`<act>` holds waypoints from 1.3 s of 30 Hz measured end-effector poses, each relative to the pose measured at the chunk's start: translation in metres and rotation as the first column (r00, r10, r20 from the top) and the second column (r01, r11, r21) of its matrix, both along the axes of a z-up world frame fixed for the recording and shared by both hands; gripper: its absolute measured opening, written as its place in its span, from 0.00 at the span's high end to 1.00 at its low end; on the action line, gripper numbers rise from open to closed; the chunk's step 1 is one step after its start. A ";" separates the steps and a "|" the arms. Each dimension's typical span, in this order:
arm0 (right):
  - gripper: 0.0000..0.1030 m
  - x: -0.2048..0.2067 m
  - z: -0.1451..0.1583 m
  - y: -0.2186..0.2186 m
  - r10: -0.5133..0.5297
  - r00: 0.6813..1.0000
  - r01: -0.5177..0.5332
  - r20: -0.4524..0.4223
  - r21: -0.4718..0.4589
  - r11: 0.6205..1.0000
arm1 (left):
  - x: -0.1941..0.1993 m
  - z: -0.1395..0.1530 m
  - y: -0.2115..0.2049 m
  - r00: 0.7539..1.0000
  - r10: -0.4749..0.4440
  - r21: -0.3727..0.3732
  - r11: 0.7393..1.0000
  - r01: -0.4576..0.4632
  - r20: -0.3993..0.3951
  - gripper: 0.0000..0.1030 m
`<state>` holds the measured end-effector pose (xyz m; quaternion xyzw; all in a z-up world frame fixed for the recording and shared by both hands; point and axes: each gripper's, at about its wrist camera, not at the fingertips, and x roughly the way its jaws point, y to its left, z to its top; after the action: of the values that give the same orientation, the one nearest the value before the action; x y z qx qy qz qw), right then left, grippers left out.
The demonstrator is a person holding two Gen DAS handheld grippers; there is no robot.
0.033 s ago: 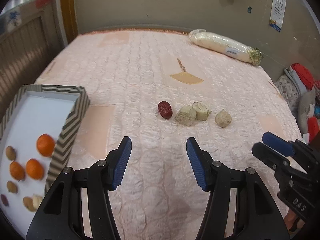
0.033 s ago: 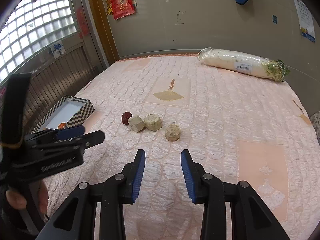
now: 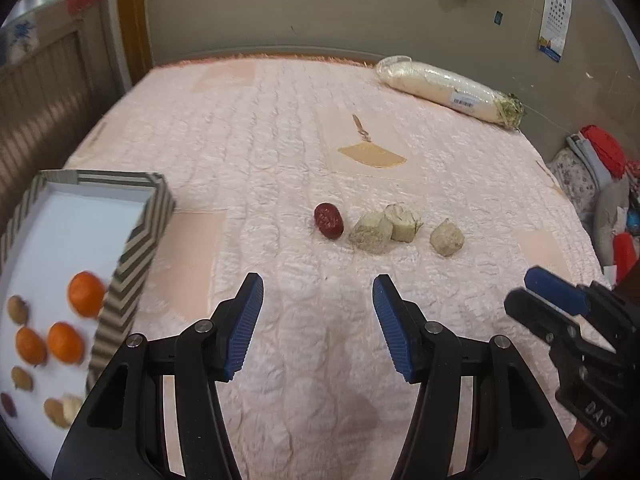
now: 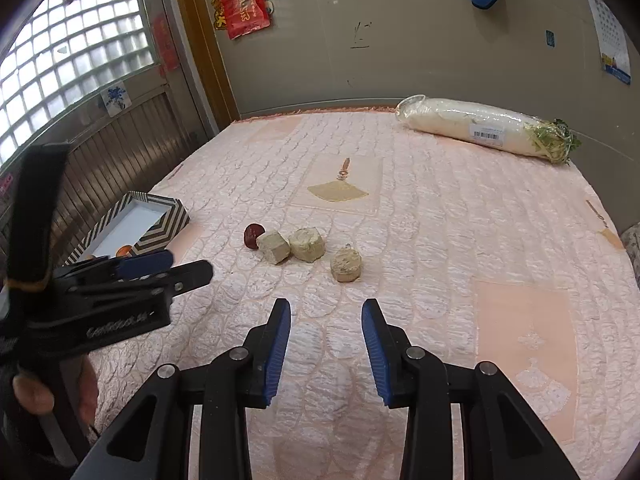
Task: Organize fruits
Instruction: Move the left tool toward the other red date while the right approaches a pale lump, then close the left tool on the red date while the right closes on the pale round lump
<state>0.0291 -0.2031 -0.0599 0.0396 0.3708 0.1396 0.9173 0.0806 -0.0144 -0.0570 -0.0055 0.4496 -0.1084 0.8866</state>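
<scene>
My left tool (image 3: 318, 328) sits low centre of its view, jaws wide, nothing between them. My right tool (image 4: 326, 346) gapes less, also empty. Both hang over the pink quilted bed (image 3: 280, 140). Mid-frame on the bed: a red date (image 3: 328, 221) just left of three pale lumps (image 3: 372, 232), two touching. Striped box (image 3: 132, 248) at lower left holds oranges (image 3: 85, 294) and small brown fruits.

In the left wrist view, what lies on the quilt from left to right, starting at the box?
Striped cardboard box → dark red wrinkled jujube → two touching beige crumbly blocks → lone beige lump → right gripper.
</scene>
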 end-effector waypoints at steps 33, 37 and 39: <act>0.65 0.010 -0.011 -0.004 0.008 1.000 -0.007 -0.025 0.027 1.000 | 0.082 -0.019 0.001 0.982 0.115 -0.031 0.992 -0.121 -0.153 0.82; 0.65 0.024 -0.016 0.005 0.031 0.999 -0.031 -0.033 0.006 1.000 | 0.076 -0.018 0.010 0.981 0.116 -0.053 0.991 -0.126 -0.158 0.82; 0.65 0.033 -0.018 0.011 0.041 0.999 -0.042 -0.032 -0.034 0.999 | 0.071 -0.015 0.014 0.981 0.119 -0.058 0.990 -0.129 -0.152 0.82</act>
<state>0.0617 -0.1923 -0.0776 0.0180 0.3883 0.1515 0.9088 0.1518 -0.0002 -0.0719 -0.0718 0.5090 -0.0674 0.8551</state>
